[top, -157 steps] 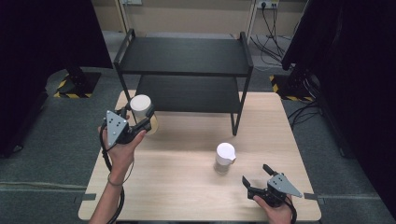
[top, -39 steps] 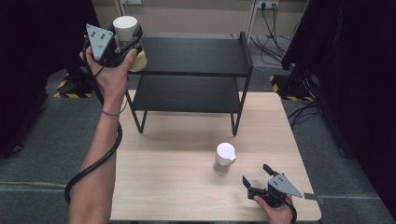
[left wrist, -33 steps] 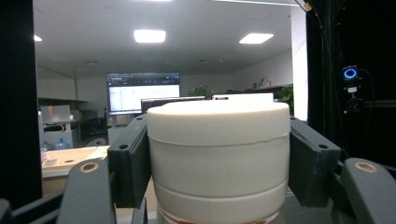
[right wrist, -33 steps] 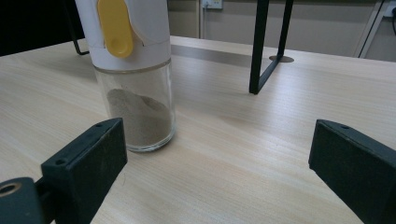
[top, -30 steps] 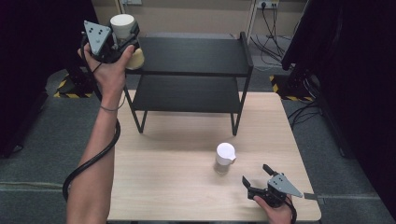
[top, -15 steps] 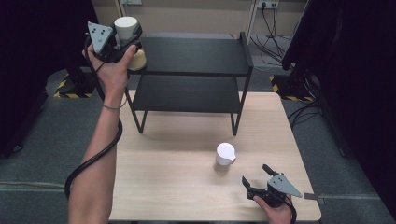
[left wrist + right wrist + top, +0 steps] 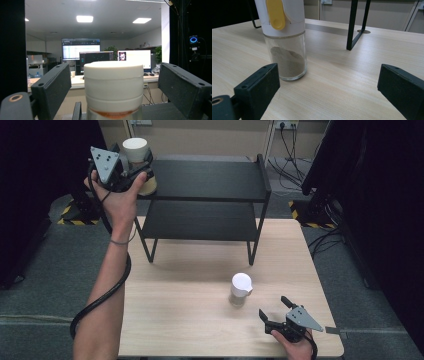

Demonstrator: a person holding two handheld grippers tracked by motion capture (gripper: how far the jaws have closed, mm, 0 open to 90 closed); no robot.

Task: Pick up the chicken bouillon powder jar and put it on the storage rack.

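The left gripper (image 7: 136,166) has just been opening; its jaws now stand wide, clear of the white-lidded jar (image 7: 113,86) between them (shelf (image 7: 210,180) top, 10 o'clock corner). The right gripper (image 7: 274,312) gapes empty beside a glass shaker (image 7: 284,37) of grey powder.

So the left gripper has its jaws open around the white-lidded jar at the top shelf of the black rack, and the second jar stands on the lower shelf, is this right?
Not quite. The second jar stands on the wooden table, in front of the right gripper, as the high view shows. The rest holds: the left gripper has its jaws open around the white-lidded jar at the top shelf of the black rack.
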